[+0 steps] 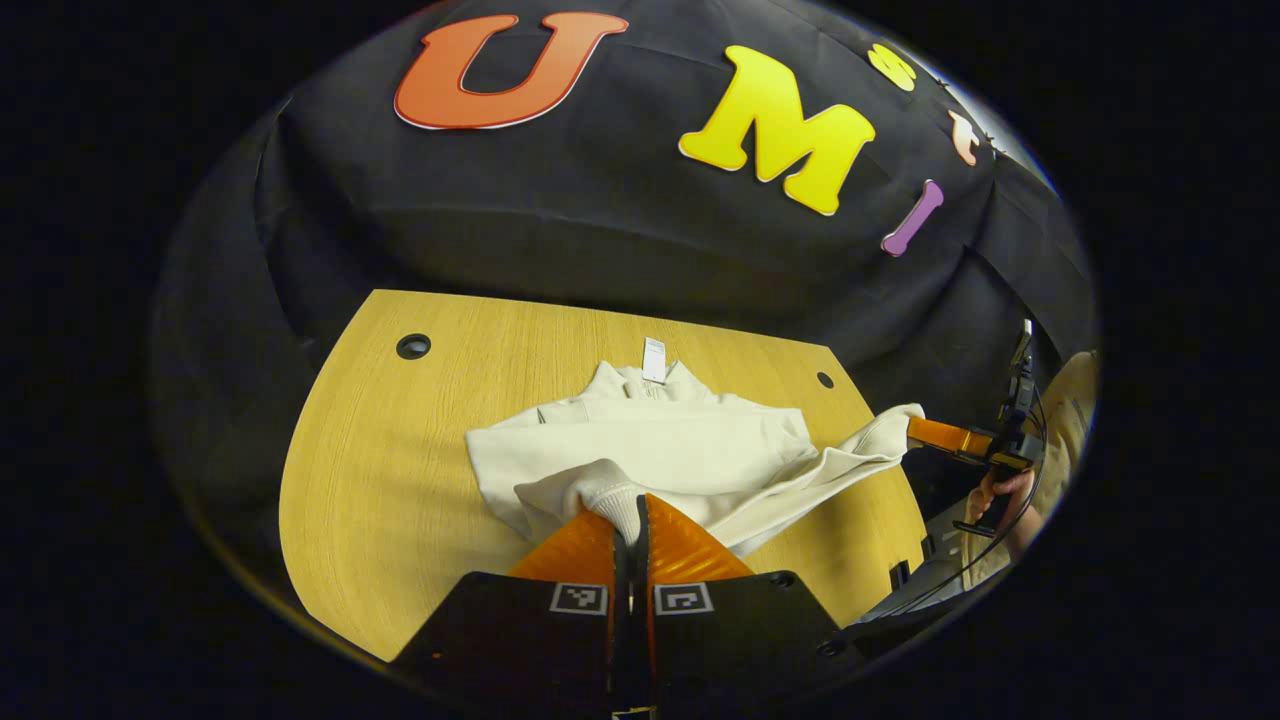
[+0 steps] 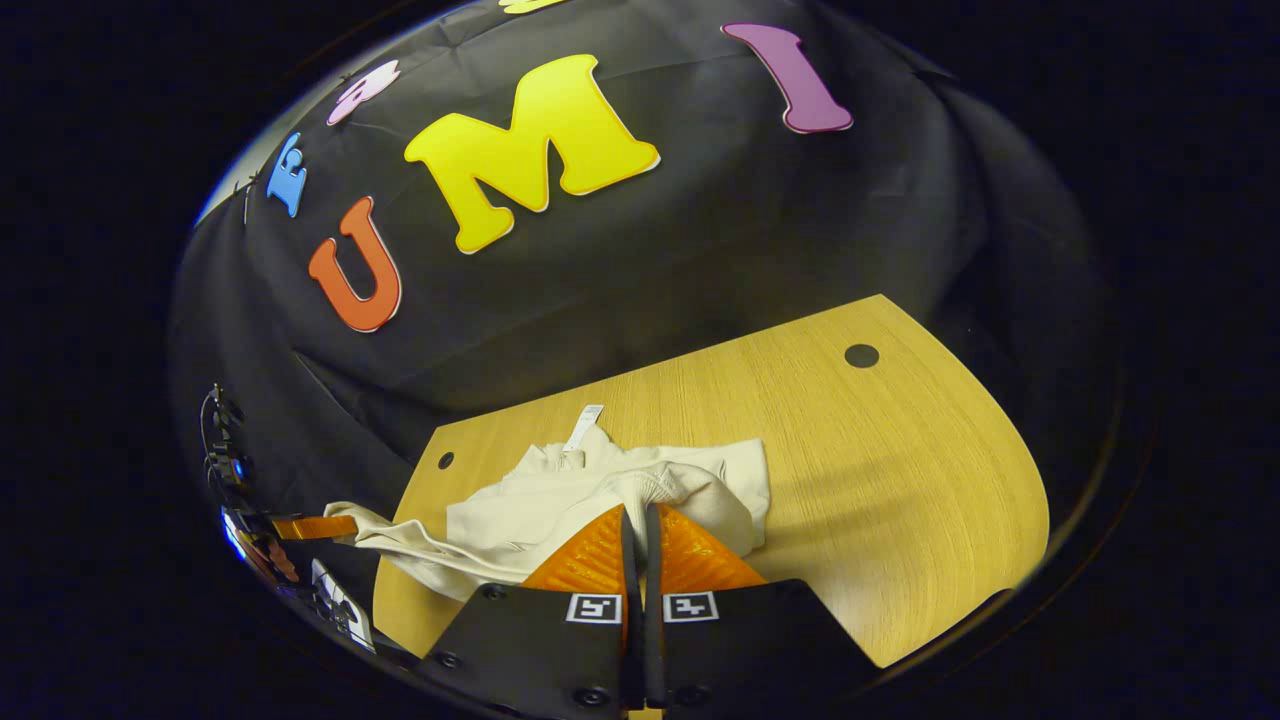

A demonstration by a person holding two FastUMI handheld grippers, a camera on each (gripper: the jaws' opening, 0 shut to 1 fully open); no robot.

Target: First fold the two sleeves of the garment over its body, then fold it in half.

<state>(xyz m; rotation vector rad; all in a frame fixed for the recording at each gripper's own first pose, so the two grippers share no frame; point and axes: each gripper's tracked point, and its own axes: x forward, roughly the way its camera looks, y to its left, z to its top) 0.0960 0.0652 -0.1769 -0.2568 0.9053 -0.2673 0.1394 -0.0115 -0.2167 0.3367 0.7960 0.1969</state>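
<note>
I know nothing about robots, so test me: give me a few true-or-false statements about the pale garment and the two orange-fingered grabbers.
1. The cream fabric garment lies on a yellow wooden table. True.
2. The left gripper is open and empty. False: its orange fingers are shut on a ribbed cuff.
3. A small white tag sticks out at the garment's collar. True.
4. The right gripper grips nothing. False: it is shut on the other sleeve's cuff.
5. The garment is already folded in half. False: one long sleeve stretches out past the table's edge.
</note>
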